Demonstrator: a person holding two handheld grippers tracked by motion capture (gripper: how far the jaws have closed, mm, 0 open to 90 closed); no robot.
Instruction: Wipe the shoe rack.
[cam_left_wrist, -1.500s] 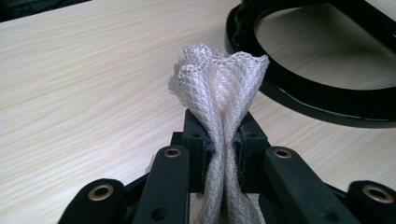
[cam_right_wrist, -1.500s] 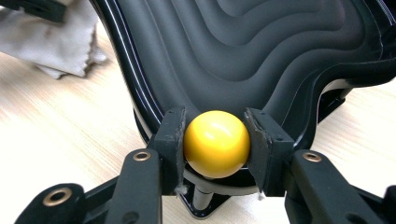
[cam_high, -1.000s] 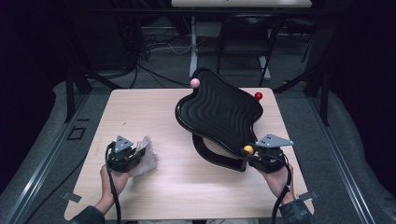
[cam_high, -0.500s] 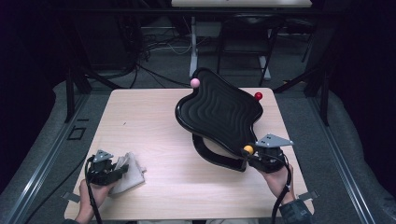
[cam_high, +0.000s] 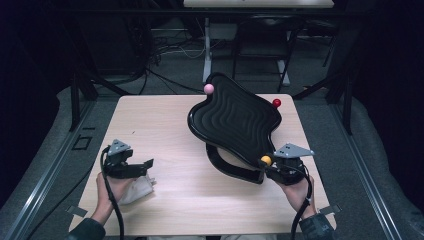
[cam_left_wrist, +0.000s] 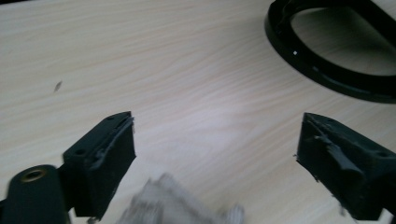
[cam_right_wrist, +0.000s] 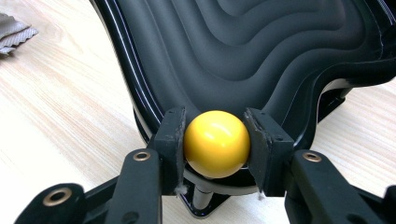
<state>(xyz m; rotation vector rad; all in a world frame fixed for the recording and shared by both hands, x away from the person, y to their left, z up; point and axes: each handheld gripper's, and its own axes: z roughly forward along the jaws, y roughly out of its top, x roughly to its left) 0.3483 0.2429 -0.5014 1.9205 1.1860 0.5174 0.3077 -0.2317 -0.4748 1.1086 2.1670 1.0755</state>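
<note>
Under dark surroundings, pale wooden table (cam_high: 170, 125), black wavy tray (cam_high: 235, 120), grey floor (cam_high: 380, 165).

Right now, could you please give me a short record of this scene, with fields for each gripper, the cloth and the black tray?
left gripper: open, its fingers have just been opening, nothing pressed between them
cloth: pale, crumpled, on the table just below the left gripper, released
right gripper: shut on the yellow ball
black tray: wavy ridged top, tilted on a black ring base
other knobs: pink ball and red ball at the tray's far edge
</note>
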